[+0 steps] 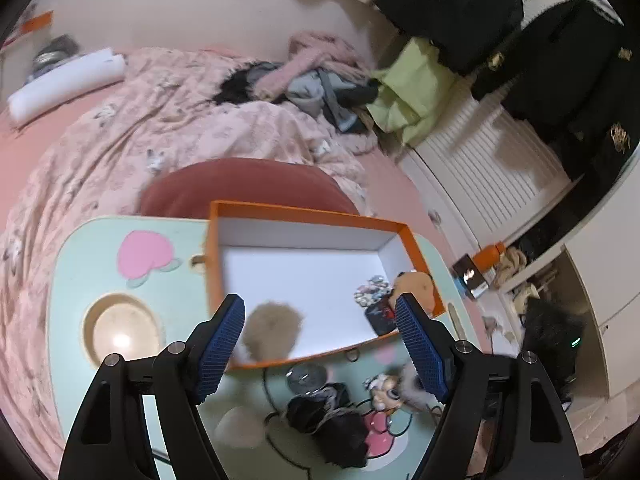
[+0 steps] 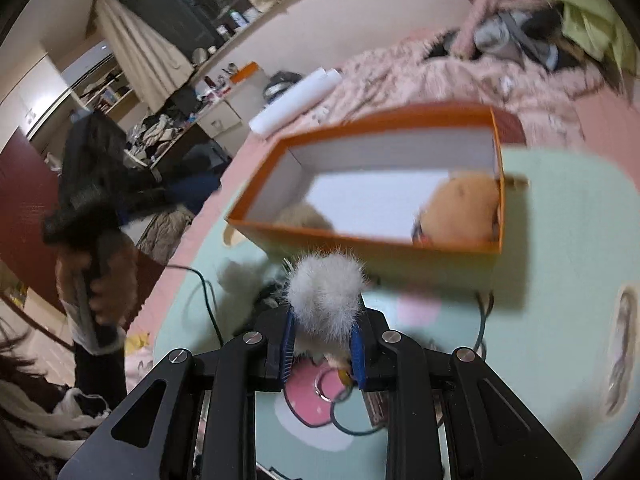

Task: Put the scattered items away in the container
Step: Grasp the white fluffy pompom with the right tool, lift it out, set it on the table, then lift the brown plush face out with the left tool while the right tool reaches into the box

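My right tongs pinch a white fluffy pom-pom; left tongs gape empty. Slippery fur could slide free short of the orange box.

Both my views show warm, dim indoor light. Glare spot on the table's round recess. Motion blur smears the orange box in my right view; the pompom is soft. Heavy fisheye bending, dark vignetted corners.
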